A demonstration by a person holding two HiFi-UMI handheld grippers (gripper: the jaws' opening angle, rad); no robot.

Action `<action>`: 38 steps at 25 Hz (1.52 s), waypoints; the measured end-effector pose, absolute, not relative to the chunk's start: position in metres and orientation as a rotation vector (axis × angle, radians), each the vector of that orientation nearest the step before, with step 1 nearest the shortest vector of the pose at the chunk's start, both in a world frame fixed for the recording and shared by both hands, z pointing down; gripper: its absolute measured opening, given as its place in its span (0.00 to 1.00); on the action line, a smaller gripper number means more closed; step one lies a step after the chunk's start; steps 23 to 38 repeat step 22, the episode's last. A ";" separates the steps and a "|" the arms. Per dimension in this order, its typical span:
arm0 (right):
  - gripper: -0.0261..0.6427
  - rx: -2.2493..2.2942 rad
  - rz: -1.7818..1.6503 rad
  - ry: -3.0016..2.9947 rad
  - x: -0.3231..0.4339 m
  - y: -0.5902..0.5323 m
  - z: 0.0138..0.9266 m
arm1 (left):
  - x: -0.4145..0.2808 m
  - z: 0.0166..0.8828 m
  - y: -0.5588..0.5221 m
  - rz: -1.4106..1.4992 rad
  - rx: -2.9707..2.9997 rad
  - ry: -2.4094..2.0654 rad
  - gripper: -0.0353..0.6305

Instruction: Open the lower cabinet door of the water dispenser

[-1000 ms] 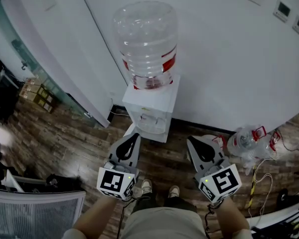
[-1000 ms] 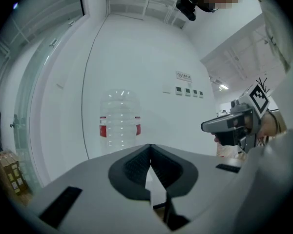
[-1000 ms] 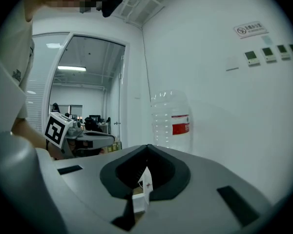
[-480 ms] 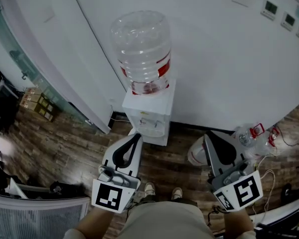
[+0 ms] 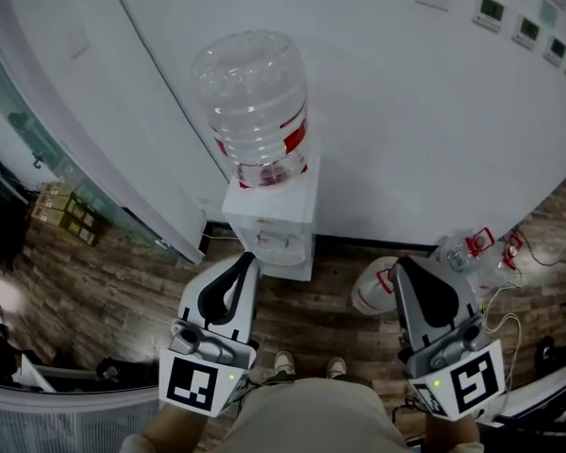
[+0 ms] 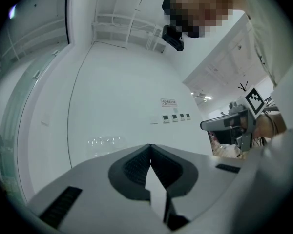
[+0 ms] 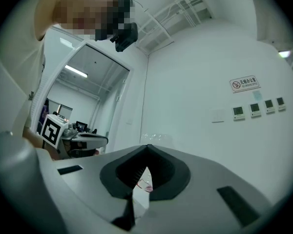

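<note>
The water dispenser [image 5: 269, 220] stands on the wooden floor [image 5: 123, 272] with its back to the white wall [image 5: 406, 130], just ahead of my feet. Its lower cabinet door is on the front face. From my steep look down, that face is squeezed to a sliver, so I cannot tell whether the door is shut or ajar.

Over the last second both my hands have come up. In the head view the left hand-held gripper [image 5: 248, 256] and the right hand-held gripper [image 5: 399, 263] now loom larger and nearer to me. Each gripper view looks level at the wall and its row of switch panels [image 7: 256, 108], not at the cabinet.

Both pairs of jaws are pressed together with nothing between them. Neither hand-held gripper is near the door; they are up above the cabinet's level. That fits hands being raised ahead of a reach as well as hands drawn back from a finished pull.

The dispenser is upright, its long axis vertical and running almost straight toward my head camera. The clear water bottle [image 5: 253, 102] is upended on top. The front, with the tap recess and the door below it, faces me and away from the wall. Spare bottles [image 5: 467, 253] lie on the floor to my right.
</note>
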State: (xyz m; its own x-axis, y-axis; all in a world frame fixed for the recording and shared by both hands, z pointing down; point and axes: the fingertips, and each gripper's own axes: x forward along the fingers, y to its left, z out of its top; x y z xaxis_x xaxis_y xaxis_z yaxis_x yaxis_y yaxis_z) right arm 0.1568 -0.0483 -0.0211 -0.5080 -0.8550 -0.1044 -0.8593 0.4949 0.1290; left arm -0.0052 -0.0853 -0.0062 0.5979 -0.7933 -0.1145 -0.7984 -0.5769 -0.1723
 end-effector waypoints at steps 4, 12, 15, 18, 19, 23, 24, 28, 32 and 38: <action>0.05 -1.561 0.243 2.692 0.160 -0.053 -0.018 | -0.004 -0.007 -0.088 0.040 -2.624 1.316 0.06; 0.05 -1.565 0.235 2.706 0.160 -0.060 -0.015 | -0.006 -0.005 -0.091 0.028 -2.622 1.324 0.06; 0.05 -1.553 0.236 2.711 0.157 -0.063 -0.015 | -0.007 -0.002 -0.093 0.019 -2.625 1.332 0.06; 0.05 -1.546 0.239 2.717 0.155 -0.066 -0.016 | -0.007 0.000 -0.094 0.020 -2.633 1.334 0.06; 0.05 -1.545 0.238 2.720 0.155 -0.066 -0.015 | -0.006 0.000 -0.094 0.019 -2.635 1.333 0.06; 0.05 -1.540 0.238 2.730 0.154 -0.066 -0.015 | -0.005 0.002 -0.092 0.009 -2.642 1.328 0.06; 0.05 -1.540 0.238 2.730 0.154 -0.066 -0.015 | -0.005 0.002 -0.092 0.009 -2.642 1.328 0.06; 0.05 -1.540 0.238 2.730 0.154 -0.066 -0.015 | -0.005 0.002 -0.092 0.009 -2.642 1.328 0.06; 0.05 -1.540 0.238 2.730 0.154 -0.066 -0.015 | -0.005 0.002 -0.092 0.009 -2.642 1.328 0.06; 0.05 -1.540 0.238 2.730 0.154 -0.066 -0.015 | -0.005 0.002 -0.092 0.009 -2.642 1.328 0.06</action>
